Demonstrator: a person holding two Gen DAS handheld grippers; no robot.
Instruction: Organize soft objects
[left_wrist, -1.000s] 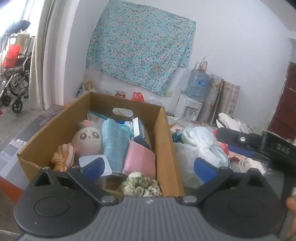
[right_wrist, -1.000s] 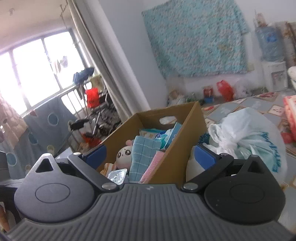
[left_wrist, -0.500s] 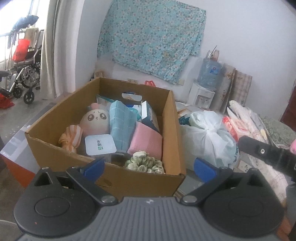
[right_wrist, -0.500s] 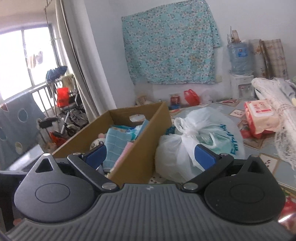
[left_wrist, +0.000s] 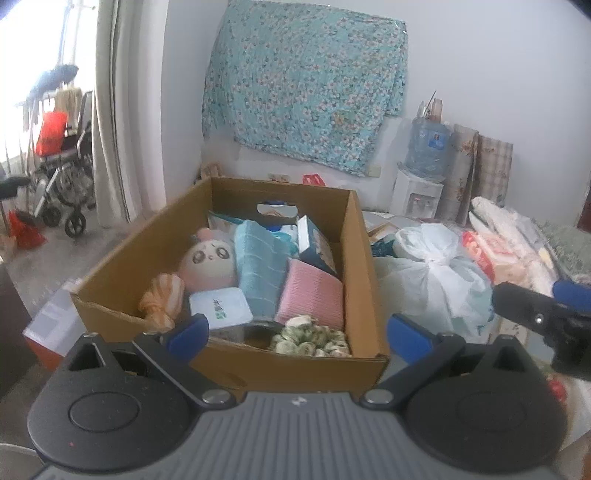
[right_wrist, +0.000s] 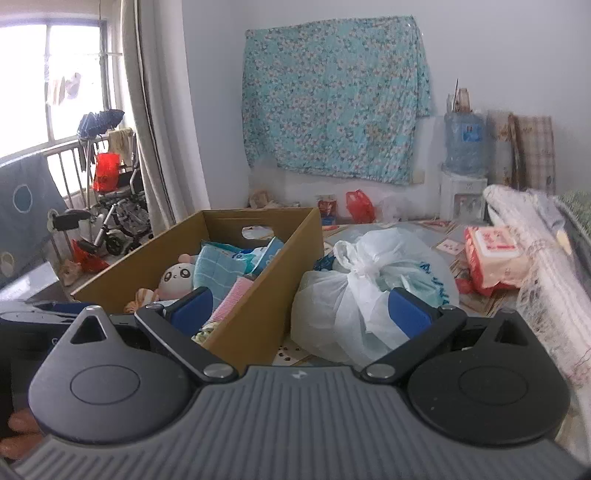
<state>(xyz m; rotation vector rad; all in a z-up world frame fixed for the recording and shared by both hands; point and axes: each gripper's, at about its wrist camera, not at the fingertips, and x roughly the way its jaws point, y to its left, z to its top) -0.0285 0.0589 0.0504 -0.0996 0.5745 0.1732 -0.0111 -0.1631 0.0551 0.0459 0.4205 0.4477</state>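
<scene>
The left gripper (left_wrist: 297, 334) is hanging just short of the near wall of the cardboard box (left_wrist: 280, 365), its blue fingers spread wide apart and gripping nothing. The right gripper (right_wrist: 301, 308) is sitting to the right of it, fingers likewise apart and empty, straddling the box's right wall and a tied white plastic bag (right_wrist: 364, 295) that is resting against the box's right side.

Inside the box, going near to far: a green-and-cream scrunchie (left_wrist: 310, 341) is lying against the near wall at the right, a small white tin (left_wrist: 220, 307) is sitting left of it, and an orange striped knot of cloth (left_wrist: 162, 297) is tucked in the near left corner. Behind these, a pink folded cloth (left_wrist: 312, 297) and a blue folded towel (left_wrist: 258, 266) are standing on edge side by side, their long sides running near to far, with a round pink plush toy (left_wrist: 210, 262) on the left. Small packets are filling the far end.

The soft things are lying straight ahead of and below the left fingers, which makes the left gripper the nearer one, I judge; the right one is pointing more toward the bag. A reach for either folded cloth would probably go best with the fingers closing across its thin width.
</scene>
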